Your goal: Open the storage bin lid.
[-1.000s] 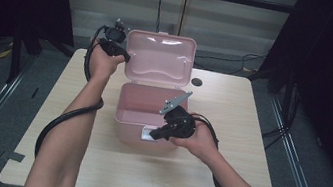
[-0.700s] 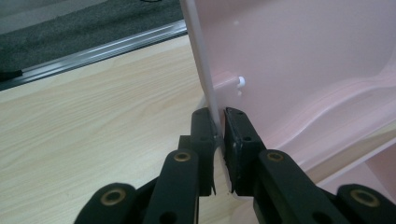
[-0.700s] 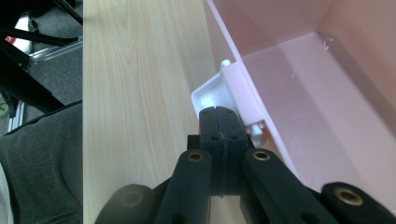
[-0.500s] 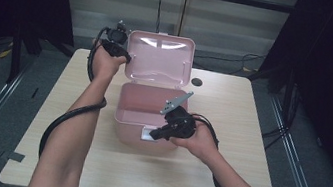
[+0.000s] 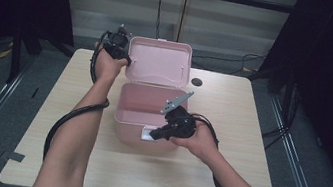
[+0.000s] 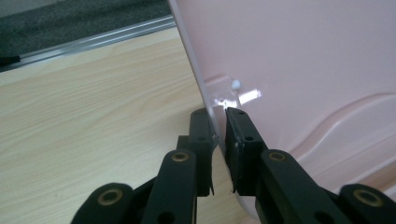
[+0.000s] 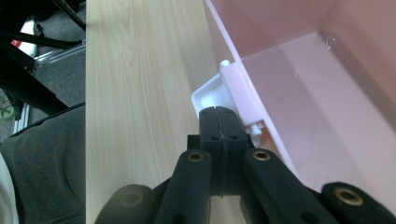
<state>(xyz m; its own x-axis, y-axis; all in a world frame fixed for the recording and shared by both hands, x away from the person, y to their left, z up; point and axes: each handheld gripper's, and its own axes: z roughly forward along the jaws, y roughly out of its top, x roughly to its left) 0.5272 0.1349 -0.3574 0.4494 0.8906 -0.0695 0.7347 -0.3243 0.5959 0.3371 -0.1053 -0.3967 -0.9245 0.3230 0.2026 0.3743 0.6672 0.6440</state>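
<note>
- The pink box (image 5: pixel 143 115) sits mid-table, its lid (image 5: pixel 159 62) raised at the box's 12 o'clock edge; compared with a second ago the lid looks barely shifted, if at all.
- The left gripper (image 5: pixel 126 60) pinches the lid's edge at 9 o'clock, jaws nearly shut with the thin rim (image 6: pixel 211 112) between them. It has eased slightly lower.
- The right gripper (image 5: pixel 149 135), jaws fully closed and holding nothing, rests against the white latch (image 7: pixel 212 95) at 6 o'clock, unmoved, likely steadying the box.
- Judging by this, the lid is being guided, probably toward closing.

The box (image 5: pixel 142 120) stands mid-table (image 5: pixel 248 137), lid (image 5: pixel 159 64) upright behind it.
</note>
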